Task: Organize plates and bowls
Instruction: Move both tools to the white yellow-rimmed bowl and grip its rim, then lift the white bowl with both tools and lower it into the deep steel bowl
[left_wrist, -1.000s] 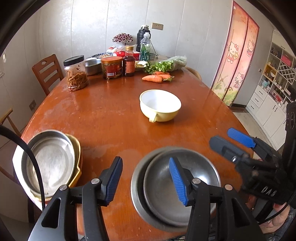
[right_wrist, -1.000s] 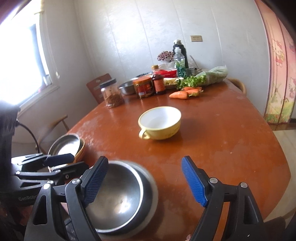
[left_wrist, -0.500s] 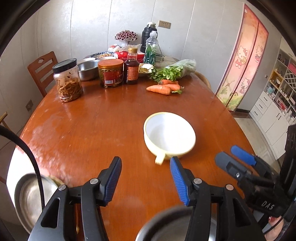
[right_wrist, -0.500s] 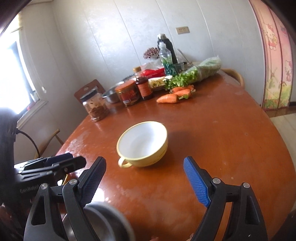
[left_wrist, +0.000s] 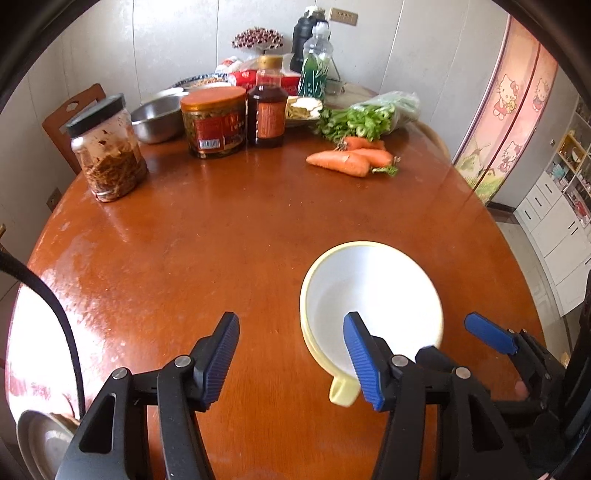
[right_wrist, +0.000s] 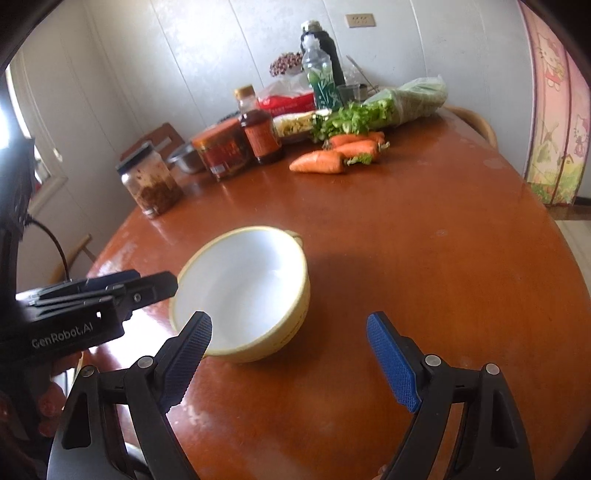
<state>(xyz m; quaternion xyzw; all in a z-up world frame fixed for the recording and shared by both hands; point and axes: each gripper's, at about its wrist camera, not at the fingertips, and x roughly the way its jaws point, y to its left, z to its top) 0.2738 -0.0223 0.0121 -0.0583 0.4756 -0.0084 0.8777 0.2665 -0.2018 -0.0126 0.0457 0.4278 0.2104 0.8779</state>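
A yellow bowl (left_wrist: 373, 291) with a white inside and a small handle stands upright and empty on the brown table (left_wrist: 221, 240). My left gripper (left_wrist: 290, 319) hovers just left of it, jaws opening. Only bare table lies between them, and the right fingertip overlaps the bowl's near rim. My right gripper (right_wrist: 288, 319) stands wide open just short of the bowl (right_wrist: 243, 284), its left fingertip over the near rim, holding nothing. Each gripper shows in the other's view: right gripper (left_wrist: 443, 336), left gripper (right_wrist: 155, 280). A steel plate (left_wrist: 37, 443) peeks in at the bottom left corner.
The far end of the table holds a glass jar (left_wrist: 107, 147), a red-lidded tub (left_wrist: 214, 125), a sauce bottle (left_wrist: 266, 107), a steel bowl (left_wrist: 155, 118), carrots (left_wrist: 343, 162) and bagged greens (left_wrist: 369, 114). A wooden chair (left_wrist: 70, 114) stands at the back left.
Both grippers have moved forward across the table to the yellow bowl. The stacked steel plates near the front edge have dropped out of view. The left jaws stand slightly wider.
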